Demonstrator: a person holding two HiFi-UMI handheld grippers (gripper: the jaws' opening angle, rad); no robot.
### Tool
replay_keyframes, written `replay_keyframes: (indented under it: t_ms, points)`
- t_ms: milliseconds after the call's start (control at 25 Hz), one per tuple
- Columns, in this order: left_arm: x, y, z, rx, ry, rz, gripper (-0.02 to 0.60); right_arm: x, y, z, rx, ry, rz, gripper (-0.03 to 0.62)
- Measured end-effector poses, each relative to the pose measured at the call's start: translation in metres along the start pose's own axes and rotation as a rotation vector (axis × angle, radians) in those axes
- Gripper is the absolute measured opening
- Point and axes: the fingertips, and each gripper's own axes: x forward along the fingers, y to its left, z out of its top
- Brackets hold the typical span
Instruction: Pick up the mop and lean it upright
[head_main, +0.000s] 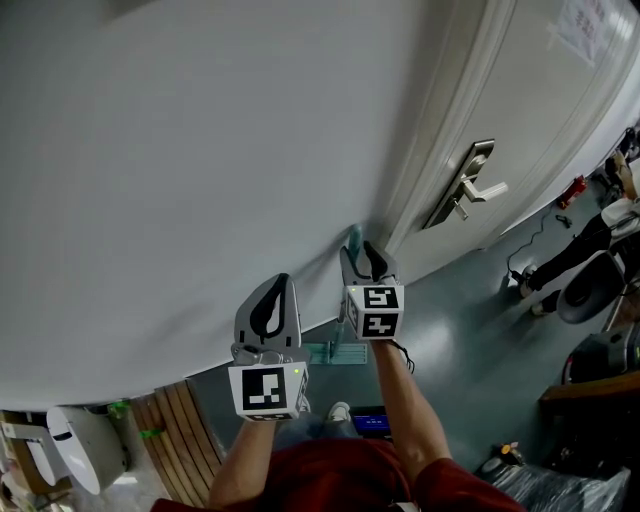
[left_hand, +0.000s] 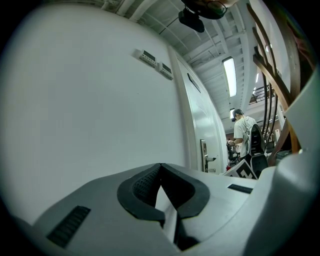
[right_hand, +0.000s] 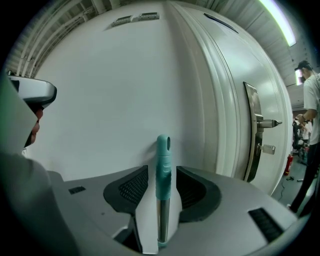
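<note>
Mop (right_hand: 163, 165) stood upright against the white wall (head_main: 200, 150), near the door (head_main: 530, 110), and its teal grip poked up between the fingers (right_hand: 129, 189) of the right gripper (head_main: 365, 252). Those fingers were spread wide, with a gap on either side of the handle (no pad pressing on it). Alongside, the left gripper (head_main: 278, 285) hung level, fingers (left_hand: 144, 186) clenched tip to tip on nothing. Down below, the mop's teal head (head_main: 335, 352) lay on the floor (head_main: 470, 330) at the wall's foot.
</note>
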Motion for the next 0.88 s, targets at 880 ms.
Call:
replay_keyframes:
  t_ms: [880]
  points:
    - [-0.0011, 0.003, -0.0036, -0.001, 0.008, 0.004, 0.012, 0.0077, -0.0007, -0.0076, -0.019, 0.01, -0.018, 0.112]
